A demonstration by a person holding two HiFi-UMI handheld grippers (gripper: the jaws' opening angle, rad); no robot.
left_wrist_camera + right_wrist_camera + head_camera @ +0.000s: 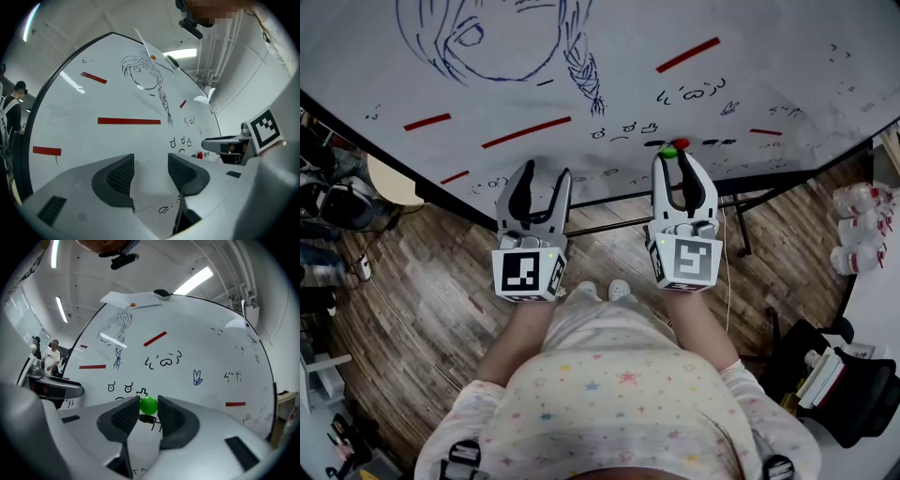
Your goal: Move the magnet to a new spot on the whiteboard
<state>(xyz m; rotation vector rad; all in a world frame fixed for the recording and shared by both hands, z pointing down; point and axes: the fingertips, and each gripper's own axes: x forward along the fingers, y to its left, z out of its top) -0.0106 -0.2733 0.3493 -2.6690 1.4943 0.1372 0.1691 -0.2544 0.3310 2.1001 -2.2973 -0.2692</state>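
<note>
No legible text; only indecipherable scribbles (694,94) on the whiteboard (806,56)

place: office-like workroom | 12 o'clock: large scribbled whiteboard (609,94) on a stand | 9 o'clock: wood-plank floor (422,281) | 3 o'clock: bottles (861,225) on a white desk (877,309) | overhead: strip lights (193,279)
</note>
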